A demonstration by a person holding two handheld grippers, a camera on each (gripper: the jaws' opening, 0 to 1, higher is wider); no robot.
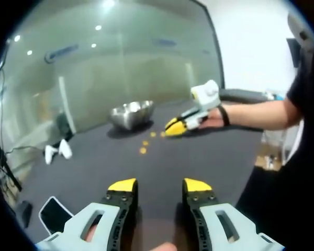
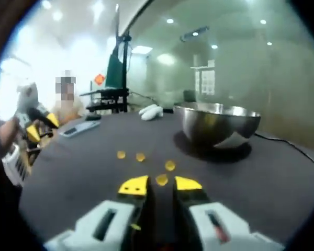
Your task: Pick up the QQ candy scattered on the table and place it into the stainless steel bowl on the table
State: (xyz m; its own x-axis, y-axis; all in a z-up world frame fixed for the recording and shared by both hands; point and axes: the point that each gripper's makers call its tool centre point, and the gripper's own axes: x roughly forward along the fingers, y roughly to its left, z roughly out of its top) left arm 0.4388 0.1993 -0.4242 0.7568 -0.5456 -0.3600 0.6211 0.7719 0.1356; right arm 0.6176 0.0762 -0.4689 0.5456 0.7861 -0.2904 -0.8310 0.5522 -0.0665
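My left gripper sits low over the dark grey table, yellow-tipped jaws spread wide with bare tabletop between them, gripping nothing. Across the table in the left gripper view I see my right gripper, held by a hand with a black wrist strap, its yellow tips down near the table surface among the candies; from this angle I cannot tell how far they are apart. The stainless steel bowl stands upright further back, to the left of that gripper. A few QQ candy pieces lie loose on the table between bowl and gripper, small orange-yellow dots, apart from each other. A white object lies at the left side of the table, and a phone-like dark slab with a white edge is near my left gripper.

In the right gripper view my right gripper has its jaws parted by a narrow gap, one QQ candy right at the gap between the tips, resting on the table, not clamped as far as I can see. Three more candies lie just beyond, one nearer the bowl. Stainless steel bowl is up right, upright. Left gripper shows at the far left edge, yellow tips, too small to judge. A flat remote-like object and a white object lie at the far side of the table
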